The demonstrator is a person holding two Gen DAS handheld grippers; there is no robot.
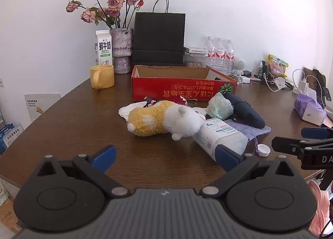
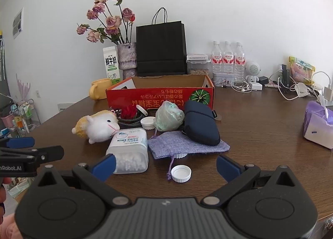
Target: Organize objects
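A heap of loose items lies on the brown table (image 1: 68, 126) in front of an open red cardboard box (image 1: 183, 90) (image 2: 160, 96). In it are a yellow and white plush toy (image 1: 164, 120) (image 2: 97, 125), a clear cotton-swab container (image 1: 220, 137) (image 2: 129, 149), a purple cloth pouch (image 2: 185, 145), a dark blue case (image 1: 243, 109) (image 2: 200, 122), a greenish plastic bundle (image 2: 168, 116) and a white cap (image 2: 181, 173). My left gripper (image 1: 164, 158) hangs open near the table's front, nothing between its fingers. My right gripper (image 2: 165, 165) is open too, just short of the cap.
Behind the box stand a yellow mug (image 1: 102, 76), a milk carton (image 1: 103, 48), a vase of dried roses (image 1: 121, 52), a black paper bag (image 1: 159, 38) and water bottles (image 2: 228, 60). A purple tissue pack (image 2: 318, 126) and cables (image 2: 291, 89) lie at the right.
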